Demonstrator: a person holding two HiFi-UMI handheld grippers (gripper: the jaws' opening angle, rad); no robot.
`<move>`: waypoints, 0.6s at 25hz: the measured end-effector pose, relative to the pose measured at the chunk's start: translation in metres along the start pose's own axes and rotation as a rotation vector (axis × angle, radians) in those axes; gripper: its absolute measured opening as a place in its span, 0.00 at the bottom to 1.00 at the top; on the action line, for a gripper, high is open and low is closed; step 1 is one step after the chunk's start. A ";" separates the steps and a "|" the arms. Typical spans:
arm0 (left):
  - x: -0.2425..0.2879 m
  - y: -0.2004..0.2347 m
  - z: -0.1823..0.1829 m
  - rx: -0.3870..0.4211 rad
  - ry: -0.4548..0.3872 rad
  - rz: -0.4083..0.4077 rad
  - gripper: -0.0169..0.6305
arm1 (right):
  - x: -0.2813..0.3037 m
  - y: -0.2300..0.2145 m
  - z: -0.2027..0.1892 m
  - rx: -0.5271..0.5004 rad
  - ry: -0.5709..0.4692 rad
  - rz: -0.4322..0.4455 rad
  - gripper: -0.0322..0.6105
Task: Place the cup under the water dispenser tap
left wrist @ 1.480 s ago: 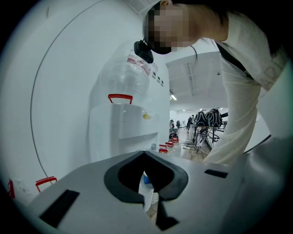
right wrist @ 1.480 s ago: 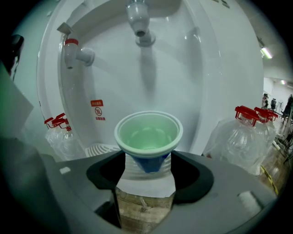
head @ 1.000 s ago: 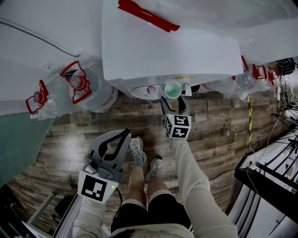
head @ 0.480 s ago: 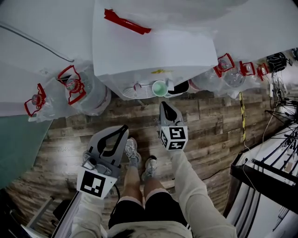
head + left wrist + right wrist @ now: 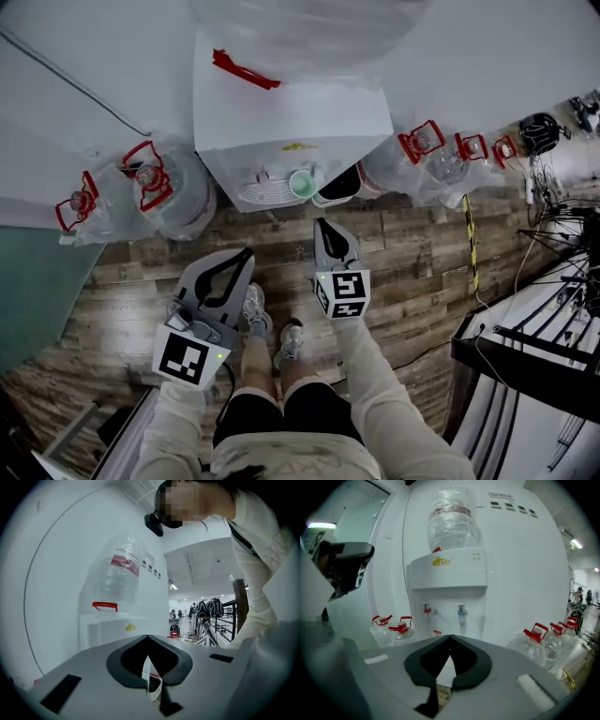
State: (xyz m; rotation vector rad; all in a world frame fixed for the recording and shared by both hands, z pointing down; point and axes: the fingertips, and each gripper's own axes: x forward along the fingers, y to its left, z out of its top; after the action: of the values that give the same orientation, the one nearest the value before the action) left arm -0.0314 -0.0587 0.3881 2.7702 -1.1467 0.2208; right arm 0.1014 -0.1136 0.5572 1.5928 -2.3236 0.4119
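Note:
A pale green cup [image 5: 301, 184] stands upright at the right end of the drip tray [image 5: 261, 194] of the white water dispenser [image 5: 291, 112]. It sits below the taps, with nothing holding it. My right gripper [image 5: 322, 225] is shut and empty, a short way back from the cup and pointing at the dispenser. The right gripper view has the red tap [image 5: 425, 610] and blue tap [image 5: 461, 613] above my right gripper [image 5: 450, 638]; the cup is hidden there. My left gripper [image 5: 247, 253] hangs further left, shut and empty, and my left gripper [image 5: 147, 638] shows its tips meeting.
Large water bottles with red handles lie on the wooden floor left [image 5: 173, 187] and right [image 5: 427, 155] of the dispenser. A big bottle [image 5: 452, 520] sits on top of it. A black frame with cables [image 5: 525, 356] stands at the right. The person's shoes [image 5: 255, 309] are below the grippers.
My right gripper has drawn back from the cup toward the person and its jaws have closed with nothing in them. The cup stays on the tray. Both grippers have risen.

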 end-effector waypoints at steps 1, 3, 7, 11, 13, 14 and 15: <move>-0.003 -0.002 0.005 -0.003 -0.005 0.002 0.03 | -0.007 0.001 0.007 -0.001 -0.007 0.001 0.06; -0.009 -0.008 0.015 0.005 -0.010 0.001 0.03 | -0.023 0.005 0.022 0.000 -0.025 0.003 0.06; -0.021 -0.019 0.036 0.014 -0.020 0.008 0.03 | -0.054 0.012 0.054 0.000 -0.057 0.023 0.06; -0.034 -0.029 0.057 0.008 -0.045 0.031 0.03 | -0.085 0.018 0.083 -0.015 -0.083 0.039 0.06; -0.041 -0.034 0.068 0.014 -0.059 0.040 0.03 | -0.100 0.021 0.095 -0.018 -0.092 0.047 0.06; -0.043 -0.036 0.073 0.017 -0.065 0.043 0.03 | -0.106 0.023 0.101 -0.022 -0.097 0.050 0.06; -0.046 -0.037 0.078 0.019 -0.071 0.048 0.03 | -0.112 0.024 0.107 -0.026 -0.101 0.053 0.06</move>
State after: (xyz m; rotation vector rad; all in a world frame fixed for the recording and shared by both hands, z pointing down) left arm -0.0307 -0.0154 0.3004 2.7906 -1.2345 0.1406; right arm 0.1094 -0.0516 0.4135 1.5768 -2.4401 0.3180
